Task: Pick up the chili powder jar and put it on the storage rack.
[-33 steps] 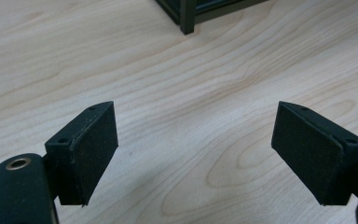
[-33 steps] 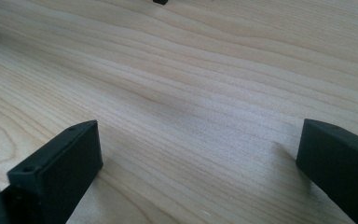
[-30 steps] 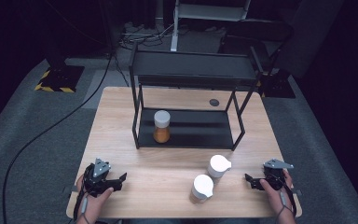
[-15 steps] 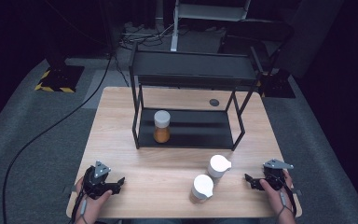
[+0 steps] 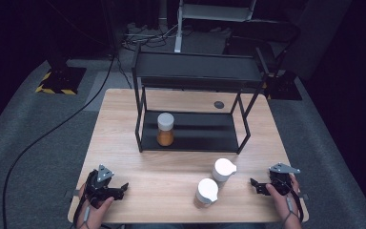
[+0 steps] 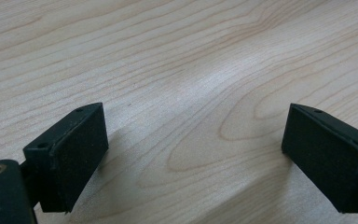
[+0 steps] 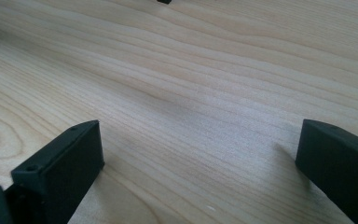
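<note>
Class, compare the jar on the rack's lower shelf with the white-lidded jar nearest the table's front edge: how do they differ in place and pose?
The jar on the shelf stands inside the black rack, on its lower shelf; the front jar stands on the bare wooden table.
The shelf jar stands alone; the front jar has a second white-lidded jar close beside it.
Both are upright, lidded in white, and orange-brown below, with no gripper on them.

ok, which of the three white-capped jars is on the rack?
The orange-filled jar, upright on the rack's lower shelf; the other two jars stand on the table.
</note>
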Demonstrator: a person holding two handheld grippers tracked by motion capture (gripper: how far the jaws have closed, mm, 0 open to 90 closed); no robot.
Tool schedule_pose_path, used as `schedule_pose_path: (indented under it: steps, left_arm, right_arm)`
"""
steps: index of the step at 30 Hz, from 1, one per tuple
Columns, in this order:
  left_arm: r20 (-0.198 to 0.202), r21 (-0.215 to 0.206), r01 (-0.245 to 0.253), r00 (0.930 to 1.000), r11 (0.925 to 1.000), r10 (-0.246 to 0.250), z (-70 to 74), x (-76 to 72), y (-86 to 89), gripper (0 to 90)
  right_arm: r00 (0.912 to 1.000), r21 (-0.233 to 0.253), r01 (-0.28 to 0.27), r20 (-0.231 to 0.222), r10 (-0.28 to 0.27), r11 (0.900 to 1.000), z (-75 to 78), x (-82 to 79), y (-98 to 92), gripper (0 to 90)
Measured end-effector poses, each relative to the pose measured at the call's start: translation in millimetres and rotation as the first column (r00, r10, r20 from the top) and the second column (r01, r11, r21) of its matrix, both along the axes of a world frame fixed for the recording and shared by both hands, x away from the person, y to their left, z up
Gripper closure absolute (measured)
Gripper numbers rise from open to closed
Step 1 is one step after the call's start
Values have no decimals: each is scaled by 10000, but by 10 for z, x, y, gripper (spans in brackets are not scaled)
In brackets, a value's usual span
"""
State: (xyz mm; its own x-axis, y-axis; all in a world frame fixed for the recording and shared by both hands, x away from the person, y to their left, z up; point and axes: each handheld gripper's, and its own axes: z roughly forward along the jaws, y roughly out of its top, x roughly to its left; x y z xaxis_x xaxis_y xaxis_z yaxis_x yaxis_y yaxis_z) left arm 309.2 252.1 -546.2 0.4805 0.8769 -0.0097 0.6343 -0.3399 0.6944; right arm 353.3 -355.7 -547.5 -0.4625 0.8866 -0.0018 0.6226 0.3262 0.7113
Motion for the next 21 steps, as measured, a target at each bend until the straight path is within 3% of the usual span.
schedule_pose_path:
  steps: [7, 21]
  left_arm:
    - [-15, 20, -65, 10000, 10000, 65, 0, -6, -5, 61]
    - [-25, 16, -35, 10000, 10000, 35, -2, -5, -8, 52]
  right_arm:
    - [9998, 155, -182, -109, 184, 9997, 34, -21, -2, 25]
    - [9982, 359, -440, 418, 425, 9984, 298, -128, 58, 25]
